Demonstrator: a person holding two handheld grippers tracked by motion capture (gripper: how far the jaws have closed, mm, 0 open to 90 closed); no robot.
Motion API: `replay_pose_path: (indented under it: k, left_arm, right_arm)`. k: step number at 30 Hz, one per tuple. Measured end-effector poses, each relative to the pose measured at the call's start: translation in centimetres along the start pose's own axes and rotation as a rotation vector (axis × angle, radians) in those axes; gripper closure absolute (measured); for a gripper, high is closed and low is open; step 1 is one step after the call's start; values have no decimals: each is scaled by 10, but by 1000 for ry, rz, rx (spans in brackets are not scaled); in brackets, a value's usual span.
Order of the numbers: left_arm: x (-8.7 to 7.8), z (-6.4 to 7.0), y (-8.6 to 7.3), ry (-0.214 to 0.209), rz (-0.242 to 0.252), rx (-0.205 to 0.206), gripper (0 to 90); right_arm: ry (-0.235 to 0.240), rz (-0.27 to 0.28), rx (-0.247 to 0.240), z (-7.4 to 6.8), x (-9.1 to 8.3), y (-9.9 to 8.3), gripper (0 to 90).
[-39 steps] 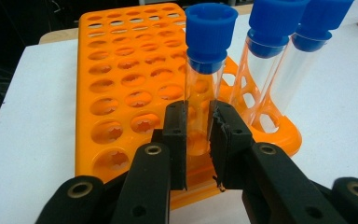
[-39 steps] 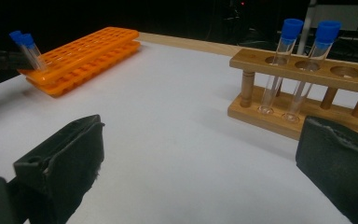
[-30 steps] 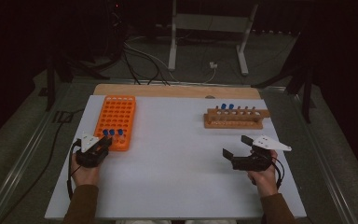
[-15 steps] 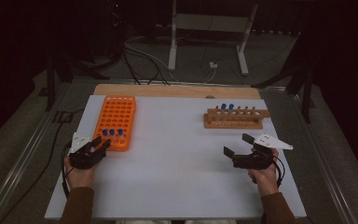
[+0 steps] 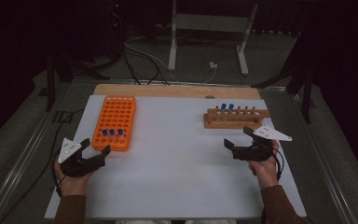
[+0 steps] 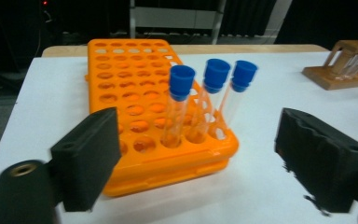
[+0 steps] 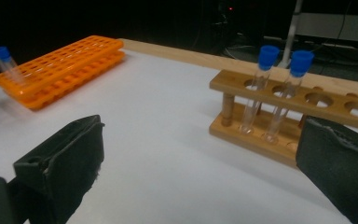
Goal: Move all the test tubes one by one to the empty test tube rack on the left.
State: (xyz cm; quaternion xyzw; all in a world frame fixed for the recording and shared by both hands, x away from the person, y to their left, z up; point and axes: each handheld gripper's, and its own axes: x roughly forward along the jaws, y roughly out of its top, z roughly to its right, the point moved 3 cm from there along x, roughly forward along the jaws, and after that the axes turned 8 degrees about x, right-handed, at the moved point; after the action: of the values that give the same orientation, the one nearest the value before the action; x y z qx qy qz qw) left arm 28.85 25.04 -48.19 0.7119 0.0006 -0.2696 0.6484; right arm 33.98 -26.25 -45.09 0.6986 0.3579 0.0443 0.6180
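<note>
Left gripper (image 5: 95, 149) sits low near the left edge of the counter (image 5: 177, 186), jaws spread wide with nothing between them, just short of the near end of the orange rack (image 5: 114, 122). Seen from the left gripper view, that orange rack (image 6: 144, 116) lies straight ahead, and three blue-capped tubes (image 6: 205, 100) stand upright side by side in its nearest rows, framed between the two black jaws but clear of both. From the high view those same tubes (image 5: 112, 133) cluster at the near end of the rack, and the holes beyond them look unfilled. Moving across the white middle of the counter, we come to the wooden rack (image 5: 235, 117) near the far right corner, carrying two blue-capped tubes (image 5: 227, 107) upright toward its left end. The right gripper view has the wooden rack (image 7: 289, 109) ahead and to the right, its two tubes (image 7: 279, 88) standing in neighbouring holes. Right gripper (image 5: 237, 138) hovers just on the near side of that rack, toward the right edge, jaws parted wide and gripping nothing, apart from the wood.
</note>
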Motion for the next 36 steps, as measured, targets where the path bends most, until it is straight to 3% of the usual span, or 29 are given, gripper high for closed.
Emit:
replay_pose_path:
  k: [5,11,22,27,32,36]
  left_arm:
    - [-3,-1,0,16,-1,-7,10]
    - [-2,1,0,16,1,3,7]
    - [1,3,-2,12,-11,4,8]
    - [4,6,-3,5,-18,9,8]
    - [4,6,-3,2,-22,11,8]
    - [4,5,-3,3,-21,7,8]
  right_arm:
    - [-20,5,6,5,7,11,9]
    - [-49,0,4,13,18,23,9]
    - [-121,-52,39,45,51,33,80]
    - [-164,-63,43,56,67,35,194]
    - [-216,-59,22,60,80,37,430]
    - [-243,-75,15,62,89,32,552]
